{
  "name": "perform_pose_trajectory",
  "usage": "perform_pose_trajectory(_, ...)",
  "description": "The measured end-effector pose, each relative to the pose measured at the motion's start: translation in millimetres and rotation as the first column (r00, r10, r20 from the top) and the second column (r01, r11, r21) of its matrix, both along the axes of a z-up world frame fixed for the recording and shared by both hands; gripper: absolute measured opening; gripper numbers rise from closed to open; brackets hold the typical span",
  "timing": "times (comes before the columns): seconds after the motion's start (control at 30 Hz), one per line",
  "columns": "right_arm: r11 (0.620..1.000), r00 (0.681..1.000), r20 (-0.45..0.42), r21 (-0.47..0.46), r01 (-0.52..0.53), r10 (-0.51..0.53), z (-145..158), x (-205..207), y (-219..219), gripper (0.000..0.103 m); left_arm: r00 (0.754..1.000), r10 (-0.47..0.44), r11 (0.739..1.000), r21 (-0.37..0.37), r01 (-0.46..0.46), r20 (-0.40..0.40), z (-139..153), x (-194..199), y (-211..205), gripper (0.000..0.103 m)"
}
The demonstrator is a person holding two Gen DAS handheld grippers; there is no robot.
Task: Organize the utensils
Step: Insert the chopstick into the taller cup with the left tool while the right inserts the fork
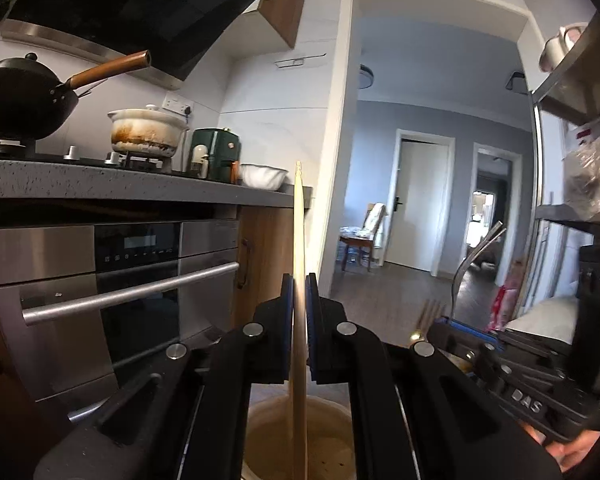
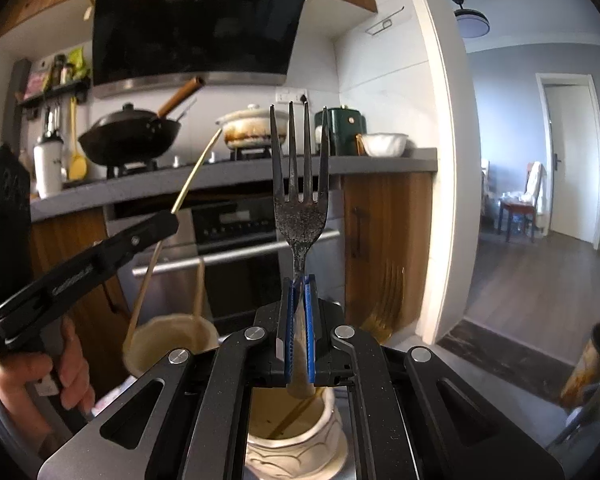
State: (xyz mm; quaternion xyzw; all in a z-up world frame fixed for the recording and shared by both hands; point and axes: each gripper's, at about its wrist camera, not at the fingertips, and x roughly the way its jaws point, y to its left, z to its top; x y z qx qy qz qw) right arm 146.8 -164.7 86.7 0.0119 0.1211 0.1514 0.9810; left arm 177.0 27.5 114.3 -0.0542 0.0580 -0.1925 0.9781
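Note:
In the left wrist view my left gripper (image 1: 299, 284) is shut on a pale wooden chopstick (image 1: 298, 220) that stands upright between the blue pads. A beige cup (image 1: 300, 440) sits right below it. In the right wrist view my right gripper (image 2: 299, 282) is shut on the handle of a dark metal fork (image 2: 300, 200), tines up. A cream ceramic holder (image 2: 296, 436) stands beneath it. My left gripper (image 2: 168, 220) shows there at the left with the chopstick (image 2: 196, 176) over the beige cup (image 2: 172, 340), which holds another stick. A blurred gold fork (image 2: 384, 304) is at the right.
Ahead run a grey counter (image 2: 380, 164) with a black wok (image 2: 128, 136), a stained white pot (image 2: 248, 128), a green appliance and a white bowl, and a steel oven (image 1: 112, 280) below. A doorway (image 1: 432, 200) opens at the right. A hand (image 2: 72, 364) holds the left tool.

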Motion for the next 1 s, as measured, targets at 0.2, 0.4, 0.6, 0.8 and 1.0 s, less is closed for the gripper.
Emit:
perform_pose_trajectory(0.2, 1.000, 0.998, -0.057, -0.016, -0.024, 0.023, -20, 11, 4, 0.006, 1.000, 0.014, 1.000, 0.019, -0.013, -0.018, -20, 6, 0, 0.006)
perform_pose_trajectory(0.4, 0.996, 0.997, -0.045, 0.070, -0.059, 0.063, -12, 8, -11, 0.006, 0.999, 0.005, 1.000, 0.020, -0.004, -0.037, -34, -7, 9, 0.006)
perform_pose_trajectory(0.6, 0.994, 0.996, -0.038, 0.080, -0.076, 0.079, -10, 6, -10, 0.006, 0.999, 0.011, 1.000, 0.011, -0.010, -0.044, -42, -14, 16, 0.006)
perform_pose_trajectory(0.8, 0.996, 0.988, -0.124, -0.001, -0.088, 0.087, -29, 17, 6, 0.006, 0.999, 0.015, 0.999, 0.033, -0.014, -0.036, -46, -25, 17, 0.006)
perform_pose_trajectory(1.0, 0.994, 0.976, -0.200, -0.057, -0.097, 0.084, -44, 25, 18, 0.006, 0.999, 0.025, 0.998, 0.056, -0.024, -0.030, -47, -31, 16, 0.006)
